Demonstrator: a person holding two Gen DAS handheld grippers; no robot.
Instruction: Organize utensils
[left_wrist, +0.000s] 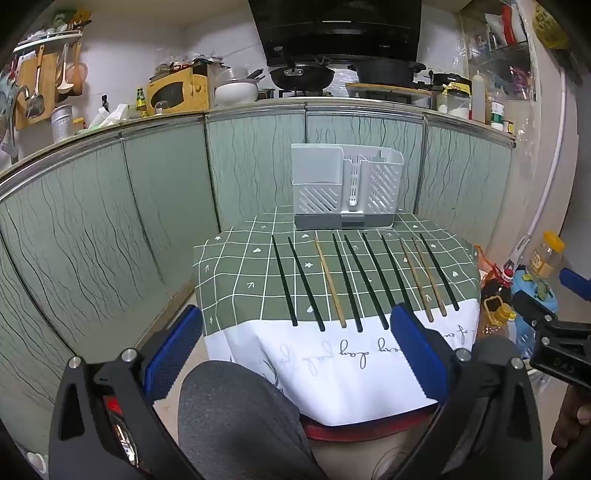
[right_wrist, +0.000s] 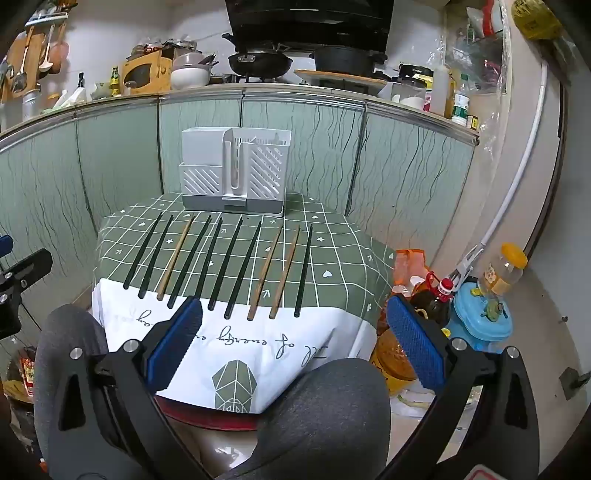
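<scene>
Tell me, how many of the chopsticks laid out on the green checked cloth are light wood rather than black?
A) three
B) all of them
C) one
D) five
A: in the row of ten chopsticks, three are light wood; the other seven, such as the rightmost, are black.

Both wrist views low, near table (left_wrist: 221, 266) front edge, facing cabinets; both share chopstick row (right_wrist: 221, 258).

Ten chopsticks (left_wrist: 364, 278) lie side by side in a row across the tablecloth (left_wrist: 236, 266), well apart from each other; behind them, at the table's far edge, stands the utensil holder (left_wrist: 345, 186); the cabinet doors (left_wrist: 255, 162) rise behind it.
</scene>
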